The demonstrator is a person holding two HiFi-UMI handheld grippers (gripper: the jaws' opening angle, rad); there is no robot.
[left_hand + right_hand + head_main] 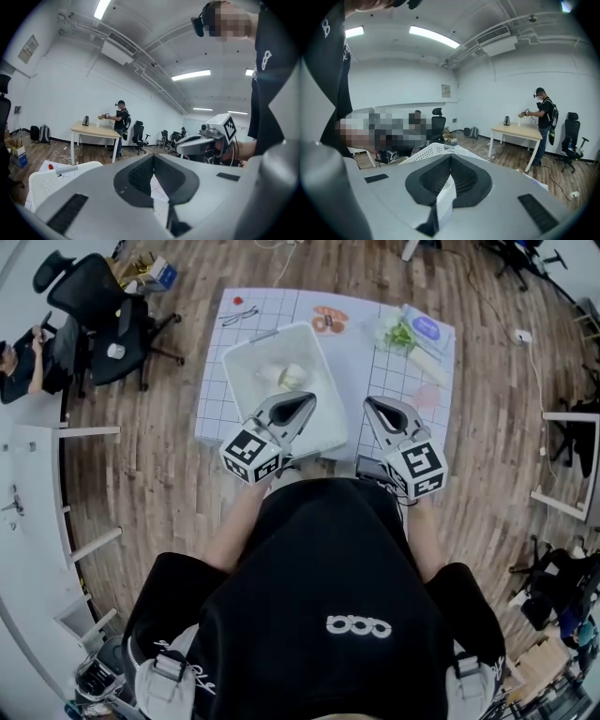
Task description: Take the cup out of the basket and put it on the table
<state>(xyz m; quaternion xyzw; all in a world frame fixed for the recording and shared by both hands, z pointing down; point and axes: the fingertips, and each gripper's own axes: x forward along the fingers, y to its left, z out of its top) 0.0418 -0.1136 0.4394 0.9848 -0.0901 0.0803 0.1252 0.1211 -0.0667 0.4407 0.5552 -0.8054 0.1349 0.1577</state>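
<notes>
**White basket holds the cup, both grippers closed and empty**

White plastic forms the basket (pixel 242 362), which stands on a gridded mat (pixel 361 357) on the table (pixel 441 367). The cup (pixel 286 377), pale and cream-coloured, lies inside the basket towards its far side, with neither gripper touching it.

The left gripper (pixel 307 401) shows over the basket's near right corner in the head view. In its own view the jaws meet at the tips with nothing between them. The right gripper (pixel 372 404) is over the mat just to the right of the basket. Its jaws are also pressed together and hold nothing.

Little can be read. Each gripper carries a marker cube, the left one (pixel 251 454) and the right one (pixel 415 468), printed with black-and-white square patterns and no letters. The person's black shirt (pixel 319 559) bears a white logo (pixel 358 625), a short row of linked rings. A poster (pixel 29 49) on the wall in the left gripper view and a notice (pixel 446 90) on the wall in the right gripper view are too small to read.
</notes>
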